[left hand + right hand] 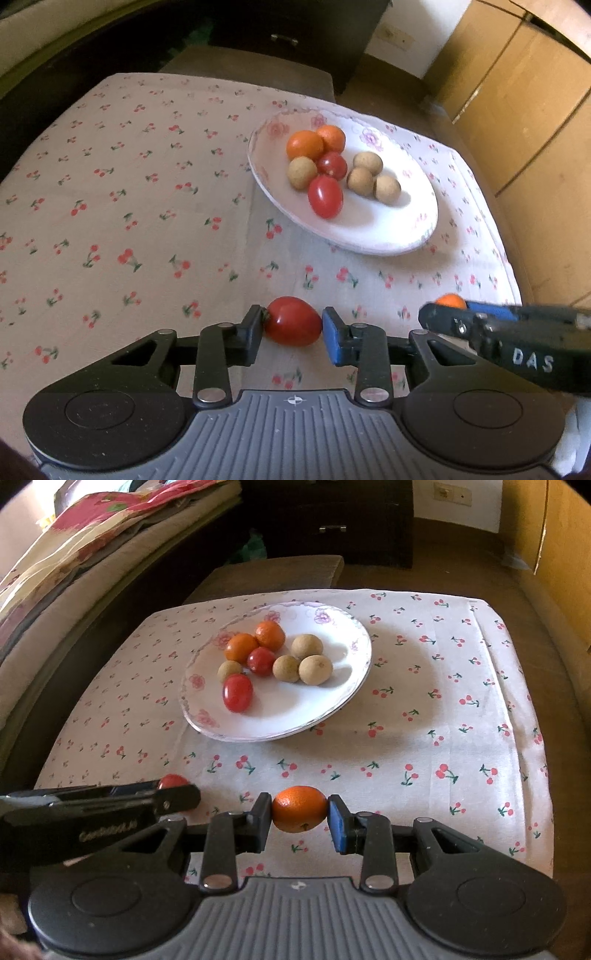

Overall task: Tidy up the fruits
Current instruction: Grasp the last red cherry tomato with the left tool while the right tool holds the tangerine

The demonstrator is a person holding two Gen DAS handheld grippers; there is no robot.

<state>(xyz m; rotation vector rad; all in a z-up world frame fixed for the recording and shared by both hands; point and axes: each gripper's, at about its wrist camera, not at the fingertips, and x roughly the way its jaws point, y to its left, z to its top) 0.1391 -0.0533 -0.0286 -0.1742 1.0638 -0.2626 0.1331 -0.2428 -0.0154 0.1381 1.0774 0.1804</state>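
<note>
My left gripper [293, 328] is shut on a red tomato [291, 320] just above the cherry-print cloth [129, 206], with a pad against each side of it. Its side also shows in the right wrist view, where the same tomato [172, 781] peeks out behind it. My right gripper [300, 812] is shut on a small orange [300, 808]; in the left wrist view that orange [450, 300] is half hidden behind the fingers. Beyond both stands a white flowered plate [384, 236] [284, 716] holding two oranges, two red tomatoes and several tan round fruits.
The cloth covers a low table whose far and right edges drop to a brown floor. A dark cabinet [332, 520] stands behind, bedding [74, 554] lies at the left, and cardboard boxes [524, 92] are at the right.
</note>
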